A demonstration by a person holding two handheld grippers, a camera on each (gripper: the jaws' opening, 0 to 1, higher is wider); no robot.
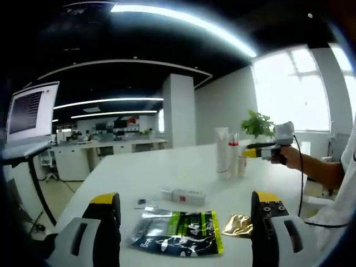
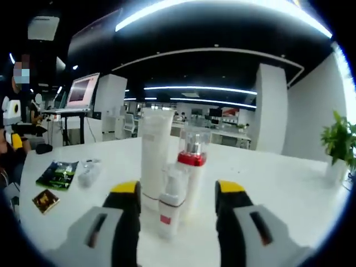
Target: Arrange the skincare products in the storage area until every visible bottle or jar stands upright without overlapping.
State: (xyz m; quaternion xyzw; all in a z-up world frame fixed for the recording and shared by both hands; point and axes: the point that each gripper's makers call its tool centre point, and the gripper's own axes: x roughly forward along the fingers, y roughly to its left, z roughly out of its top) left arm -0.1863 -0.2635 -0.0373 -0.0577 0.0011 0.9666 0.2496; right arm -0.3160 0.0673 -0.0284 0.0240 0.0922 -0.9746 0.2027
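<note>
Here both tongs gape empty; the white tube [image 2: 156, 153], red-collared bottle [image 2: 192, 167] and small bottle [image 2: 170, 206] stand upright.

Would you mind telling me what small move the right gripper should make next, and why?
Probably ease the right gripper forward and close gently on the small white bottle. Its jaws are open, and that bottle stands upright between them, tight against the tall white tube and the red-collared bottle. Moving it slightly apart would likely settle any overlap.
</note>
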